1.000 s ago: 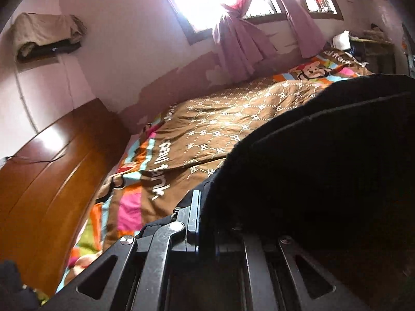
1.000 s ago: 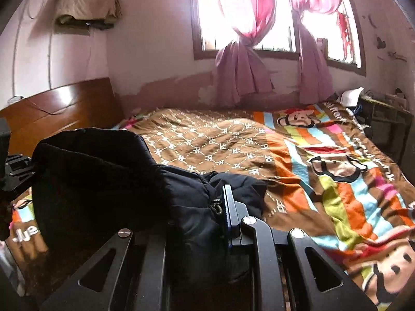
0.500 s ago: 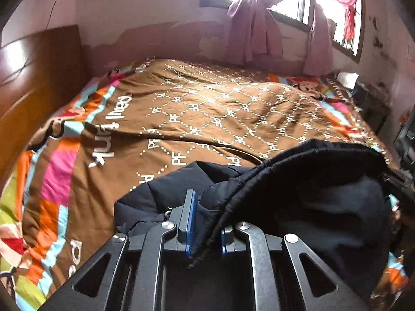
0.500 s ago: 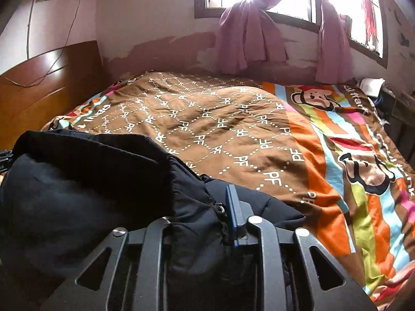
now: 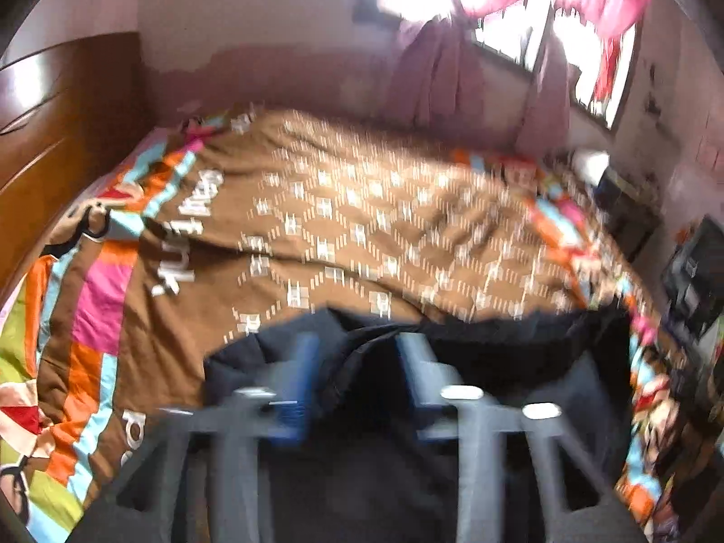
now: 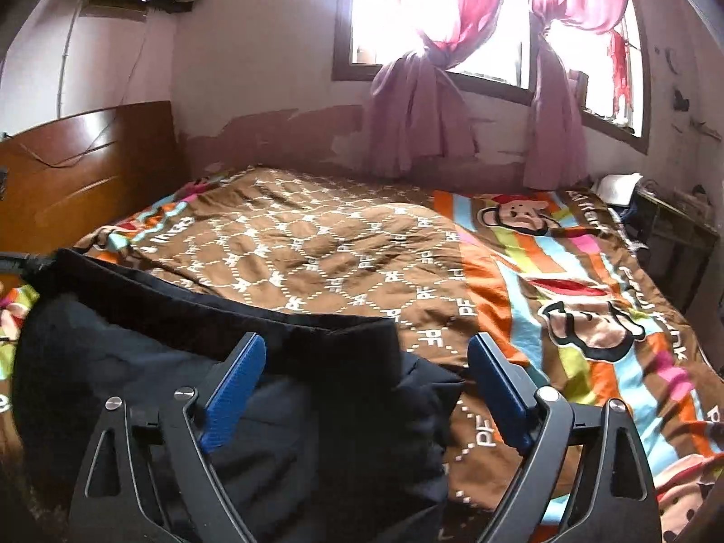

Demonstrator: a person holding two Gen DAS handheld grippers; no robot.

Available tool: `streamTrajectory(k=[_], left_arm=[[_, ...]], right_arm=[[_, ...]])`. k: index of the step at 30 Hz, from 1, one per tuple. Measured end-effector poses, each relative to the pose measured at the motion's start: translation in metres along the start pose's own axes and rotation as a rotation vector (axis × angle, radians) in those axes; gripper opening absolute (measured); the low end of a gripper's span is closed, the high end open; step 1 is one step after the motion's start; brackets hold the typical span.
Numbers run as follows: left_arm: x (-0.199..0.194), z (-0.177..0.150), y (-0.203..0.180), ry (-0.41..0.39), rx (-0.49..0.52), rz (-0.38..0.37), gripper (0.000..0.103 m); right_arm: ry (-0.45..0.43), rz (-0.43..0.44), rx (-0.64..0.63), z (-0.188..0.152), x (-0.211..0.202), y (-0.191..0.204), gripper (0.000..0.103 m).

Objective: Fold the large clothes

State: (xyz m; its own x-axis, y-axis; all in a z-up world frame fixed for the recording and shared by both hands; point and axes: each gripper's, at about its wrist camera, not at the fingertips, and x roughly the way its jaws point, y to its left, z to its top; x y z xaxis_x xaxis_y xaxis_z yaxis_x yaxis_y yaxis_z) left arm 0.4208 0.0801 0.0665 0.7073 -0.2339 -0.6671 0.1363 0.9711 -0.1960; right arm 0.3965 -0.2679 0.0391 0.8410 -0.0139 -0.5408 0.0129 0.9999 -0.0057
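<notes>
A large black padded jacket (image 6: 190,362) lies on the near part of the bed, its ribbed hem running across the right wrist view. It also shows in the blurred left wrist view (image 5: 520,362). My right gripper (image 6: 366,348) is open, its blue pads (image 6: 233,384) apart over the jacket's right end, holding nothing. My left gripper (image 5: 357,348) is open too, its fingers apart above the jacket's left end, a fold of the cloth lying between them.
The bed carries a brown patterned quilt (image 6: 326,244) with colourful cartoon stripes (image 6: 565,280). A wooden headboard (image 6: 77,167) stands at the left. A window with pink curtains (image 6: 416,104) is behind the bed. A cluttered side table (image 6: 669,212) stands at the far right.
Both grippers have opened and let go of the jacket. The jacket has dropped from held up to lying on the bed. The left view is still moving and blurred.
</notes>
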Motion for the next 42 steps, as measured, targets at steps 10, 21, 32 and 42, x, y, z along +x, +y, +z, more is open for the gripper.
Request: streamTrajectory(k=[10, 21, 32, 42], left_arm=[[-0.031, -0.073, -0.017, -0.047, 0.126, -0.112, 0.091], [0.030, -0.098, -0.015, 0.030, 0.134, -0.042, 0.100], [0.082, -0.071, -0.015, 0.068, 0.078, 0.017, 0.103], [0.124, -0.063, 0.007, 0.148, -0.027, 0.030, 0.103]], right_arm=[[0.217, 0.352, 0.166, -0.058, 0.015, 0.035, 0.088], [0.205, 0.130, 0.074, -0.082, 0.053, 0.030, 0.089], [0.201, 0.100, 0.026, -0.057, 0.114, 0.018, 0.095], [0.250, 0.144, 0.057, -0.047, 0.157, 0.012, 0.102]])
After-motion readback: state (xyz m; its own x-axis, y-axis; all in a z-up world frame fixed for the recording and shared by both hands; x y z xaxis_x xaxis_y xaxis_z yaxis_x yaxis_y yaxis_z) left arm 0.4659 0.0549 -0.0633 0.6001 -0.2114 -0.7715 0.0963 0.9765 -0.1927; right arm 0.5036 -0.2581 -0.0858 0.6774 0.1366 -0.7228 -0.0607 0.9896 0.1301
